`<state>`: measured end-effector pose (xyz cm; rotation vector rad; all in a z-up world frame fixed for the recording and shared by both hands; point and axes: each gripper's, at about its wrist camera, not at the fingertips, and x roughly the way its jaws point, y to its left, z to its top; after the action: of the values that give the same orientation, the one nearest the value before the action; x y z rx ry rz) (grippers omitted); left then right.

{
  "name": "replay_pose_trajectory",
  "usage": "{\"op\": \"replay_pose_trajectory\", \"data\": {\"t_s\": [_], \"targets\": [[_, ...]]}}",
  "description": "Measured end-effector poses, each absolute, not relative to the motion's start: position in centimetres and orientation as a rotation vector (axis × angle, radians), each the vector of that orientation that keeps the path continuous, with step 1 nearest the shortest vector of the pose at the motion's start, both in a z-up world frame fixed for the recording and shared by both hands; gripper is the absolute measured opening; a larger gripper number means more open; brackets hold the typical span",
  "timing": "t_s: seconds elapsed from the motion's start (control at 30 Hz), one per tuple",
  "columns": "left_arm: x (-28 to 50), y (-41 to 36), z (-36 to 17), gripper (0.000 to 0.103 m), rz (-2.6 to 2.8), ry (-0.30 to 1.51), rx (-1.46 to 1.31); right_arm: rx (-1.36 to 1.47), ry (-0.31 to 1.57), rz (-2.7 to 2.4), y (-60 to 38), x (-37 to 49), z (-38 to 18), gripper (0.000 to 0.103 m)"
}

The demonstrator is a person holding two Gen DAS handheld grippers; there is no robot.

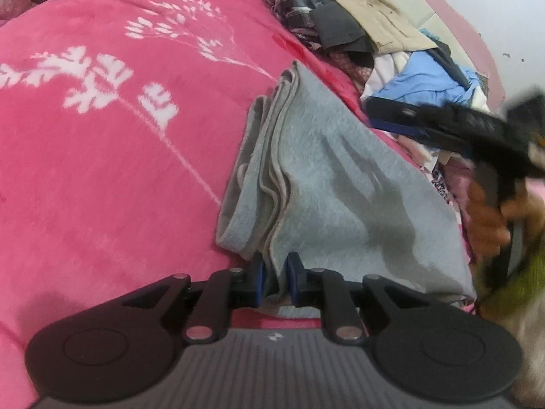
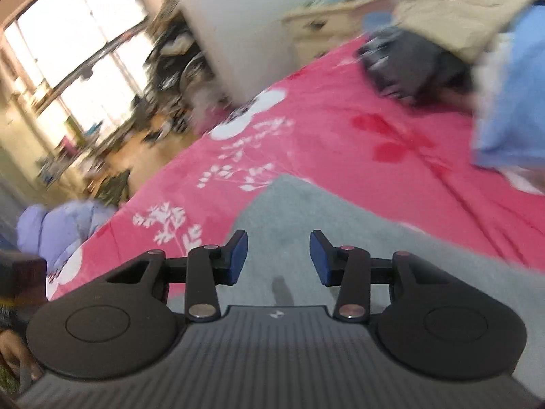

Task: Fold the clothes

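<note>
A grey folded garment lies on the pink flowered blanket, its layered edges at the left side. My left gripper is shut on the near edge of the grey garment. My right gripper is open and empty, hovering above the grey garment. It also shows blurred in the left wrist view, held by a hand at the right, above the garment's far right side.
A pile of unfolded clothes lies along the blanket's far right edge: beige, dark grey, plaid and light blue pieces. In the right wrist view, a light blue garment and a dark one lie ahead; a lilac bundle lies off the bed's left.
</note>
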<state>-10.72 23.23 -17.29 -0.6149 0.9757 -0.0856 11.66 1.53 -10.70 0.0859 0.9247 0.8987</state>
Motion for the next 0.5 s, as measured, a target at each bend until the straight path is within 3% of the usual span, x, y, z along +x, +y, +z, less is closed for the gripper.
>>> {"op": "replay_pose_trajectory", "data": {"t_s": [0.07, 0.17, 0.27, 0.37, 0.5], "targets": [[-10.9, 23.4, -17.5, 0.021, -0.077, 0.977, -0.610, 0.045, 1.023, 0.989, 4.3, 13.1, -12.5, 0.037], [-11.1, 23.6, -17.7, 0.024, -0.067, 0.968, -0.615, -0.058, 0.967, 0.922, 7.3, 14.2, -15.2, 0.027], [-11.3, 23.8, -17.8, 0.028, -0.070, 0.974, -0.610, 0.033, 0.865, 0.773, 7.7, 16.1, -16.1, 0.031], [-11.6, 24.0, -17.7, 0.032, -0.073, 0.974, -0.593, 0.191, 0.899, 0.695, 6.1, 17.5, -16.3, 0.031], [-12.3, 24.2, -16.9, 0.036, -0.079, 0.959, -0.563, 0.248, 0.833, 0.694, 1.0, 13.9, -12.5, 0.031]]}}
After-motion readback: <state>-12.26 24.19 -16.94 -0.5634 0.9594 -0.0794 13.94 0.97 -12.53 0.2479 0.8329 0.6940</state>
